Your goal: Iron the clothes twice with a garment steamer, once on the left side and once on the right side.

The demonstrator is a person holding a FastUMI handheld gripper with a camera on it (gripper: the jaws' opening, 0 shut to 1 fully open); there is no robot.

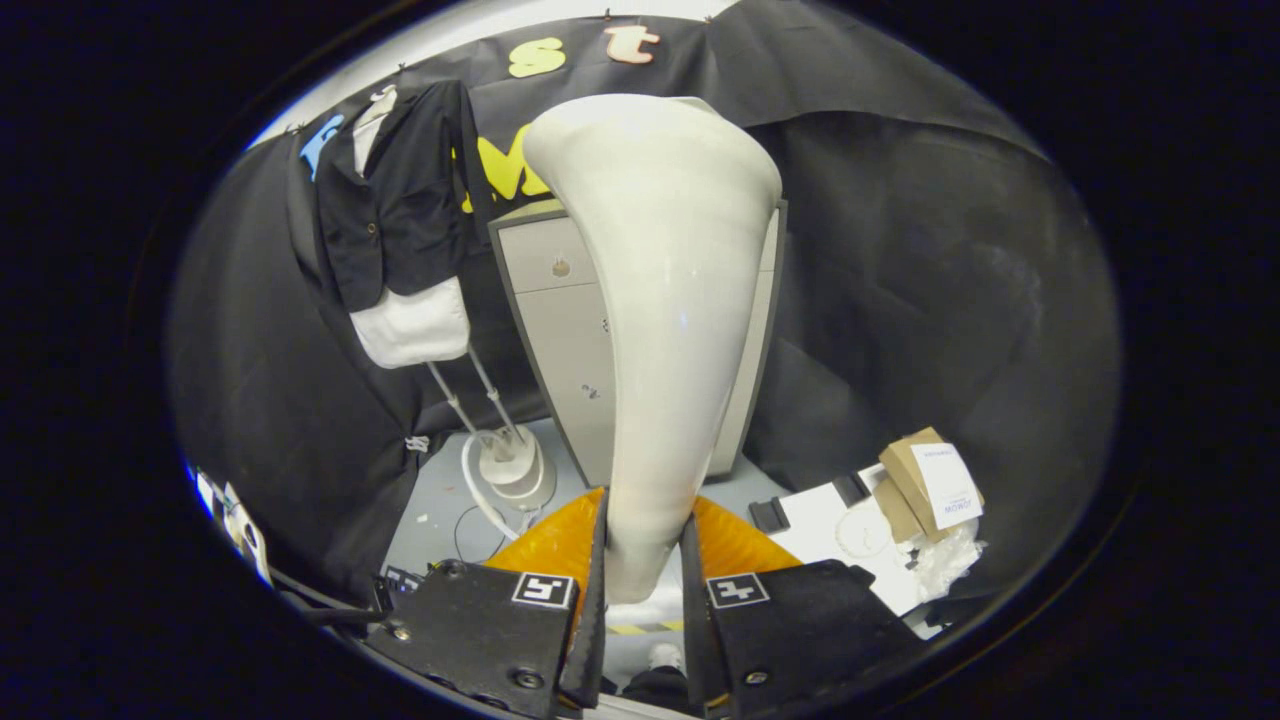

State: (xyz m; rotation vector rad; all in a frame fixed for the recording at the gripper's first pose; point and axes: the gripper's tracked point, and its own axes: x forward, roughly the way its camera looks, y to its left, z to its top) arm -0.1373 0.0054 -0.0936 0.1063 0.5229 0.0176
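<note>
Steamer point(665, 300): biggest thing in view, a pale cream body, narrow at the base and flaring wide toward its rounded top, rising straight ahead from the claw. Its slim lower end sits between the two fingers.

Claw point(645, 580): closed on the steamer's narrow end, one finger pressed against each side.

Cabinet point(560, 330): grey, dark-edged, directly behind the steamer and partly covered by it; one round knob shows on its front.

Clothes point(400, 215): a dark jacket over a white shirt, on a dress form to the left of the steamer and well beyond the fingers, in front of the black cloth wall. The white hem hangs below the jacket.

Dress-form stand point(510, 455): thin pale rods slanting down to a round white base on the grey floor, with a white hose or cable looping around it.

White surface point(815, 525): low, right of the fingers, carrying a cardboard box point(925, 480) with a white label, some crumpled clear plastic and two small dark items.
</note>
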